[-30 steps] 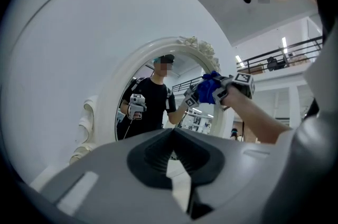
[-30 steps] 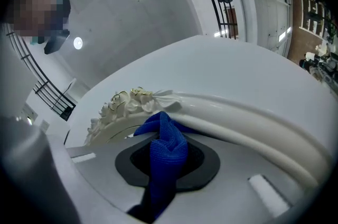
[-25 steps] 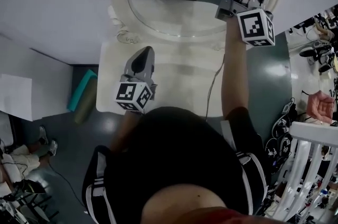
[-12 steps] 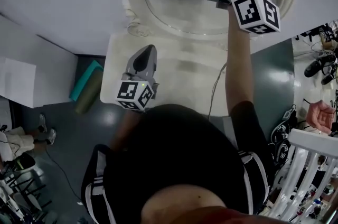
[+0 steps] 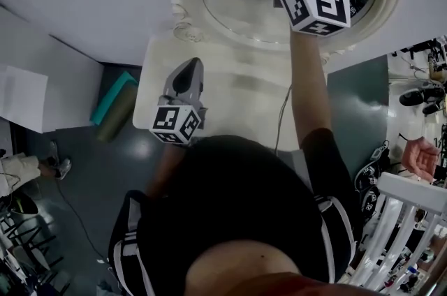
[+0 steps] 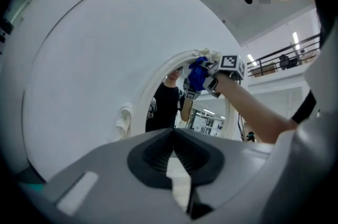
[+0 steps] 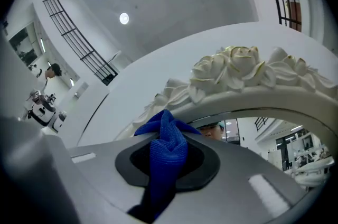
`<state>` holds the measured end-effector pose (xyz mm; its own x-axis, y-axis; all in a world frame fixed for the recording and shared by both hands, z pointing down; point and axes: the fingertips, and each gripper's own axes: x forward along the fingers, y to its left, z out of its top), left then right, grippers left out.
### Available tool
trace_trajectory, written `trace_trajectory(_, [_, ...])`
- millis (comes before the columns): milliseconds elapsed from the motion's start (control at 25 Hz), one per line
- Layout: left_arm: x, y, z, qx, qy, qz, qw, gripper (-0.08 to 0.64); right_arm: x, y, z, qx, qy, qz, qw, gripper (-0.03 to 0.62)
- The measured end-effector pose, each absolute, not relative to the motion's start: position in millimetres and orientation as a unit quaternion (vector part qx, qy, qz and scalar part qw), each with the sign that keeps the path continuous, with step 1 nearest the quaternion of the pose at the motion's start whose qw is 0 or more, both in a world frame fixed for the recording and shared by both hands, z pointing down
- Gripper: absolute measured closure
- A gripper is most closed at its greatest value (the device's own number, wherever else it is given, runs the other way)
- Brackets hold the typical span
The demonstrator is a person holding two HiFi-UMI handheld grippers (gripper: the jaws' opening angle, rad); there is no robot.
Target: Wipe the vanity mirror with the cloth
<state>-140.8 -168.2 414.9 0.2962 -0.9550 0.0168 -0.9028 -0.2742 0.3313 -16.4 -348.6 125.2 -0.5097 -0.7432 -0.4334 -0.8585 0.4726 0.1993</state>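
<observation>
Mirror is standing at the top of the head view, where the right gripper, clamped on the blue cloth, is working near its upper rim. The left gripper is hanging closed and empty over the bench. Flat pressure and overlapping strokes would help.

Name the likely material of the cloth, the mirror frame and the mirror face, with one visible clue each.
Cloth: blue, soft, probably microfibre; fine knit-like ribbing and limp folds.
Mirror frame: cream, matt, moulded roses with faint gold edges; plaster, resin or painted wood, can't tell which.
Mirror face: glass, glossy; it reflects the room.
</observation>
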Motion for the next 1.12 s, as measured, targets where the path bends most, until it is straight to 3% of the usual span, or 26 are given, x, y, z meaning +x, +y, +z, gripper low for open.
trace_trajectory(680, [-164.1, -160.9, 429.4, 0.770, -0.613, -0.090, 0.156, 0.552, -108.0, -350.0, 210.2, -0.429, 0.861, 0.274, 0.012, 0.549])
trace_trajectory(1120, [-181.5, -147.1, 435.8, 0.761, -0.626, -0.069, 0.157, 0.551, -154.7, -347.0, 352.9, -0.373, 0.866, 0.311, -0.117, 0.549])
